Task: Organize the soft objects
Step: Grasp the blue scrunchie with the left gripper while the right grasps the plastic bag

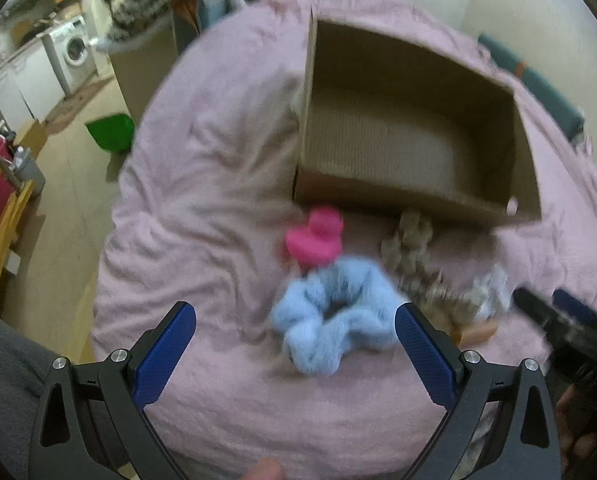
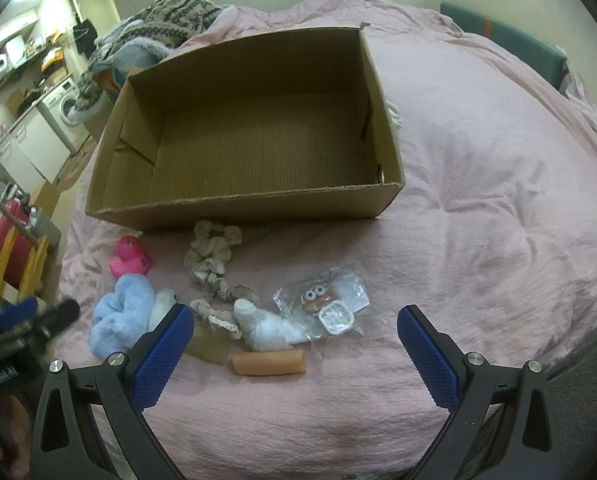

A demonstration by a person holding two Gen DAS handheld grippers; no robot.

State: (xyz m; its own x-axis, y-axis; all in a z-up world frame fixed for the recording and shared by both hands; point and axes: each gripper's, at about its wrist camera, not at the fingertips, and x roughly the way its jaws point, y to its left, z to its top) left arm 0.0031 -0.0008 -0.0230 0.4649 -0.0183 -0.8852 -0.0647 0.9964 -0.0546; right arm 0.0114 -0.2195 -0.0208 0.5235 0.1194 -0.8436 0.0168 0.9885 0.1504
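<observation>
lying just ahead of the left hand-held gripper (image 1: 294, 320), blue scrunchie (image 1: 330, 312), jaws apart

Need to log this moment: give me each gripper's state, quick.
Left gripper: open, holding nothing, blue scrunchie ahead between its fingers.
Right gripper: open, holding nothing.

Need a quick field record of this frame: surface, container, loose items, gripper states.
surface: pink bedspread
container: open cardboard box, nothing visible inside
loose items: pink rubber duck, fluffy blue scrunchie, beige scrunchies, peach cylinder, clear bag with googly-eyed toy, all in front of the box
left gripper: open, holding nothing, blue scrunchie ahead between the fingers
right gripper: open, holding nothing
image quality: left wrist view is motion-blurred
</observation>
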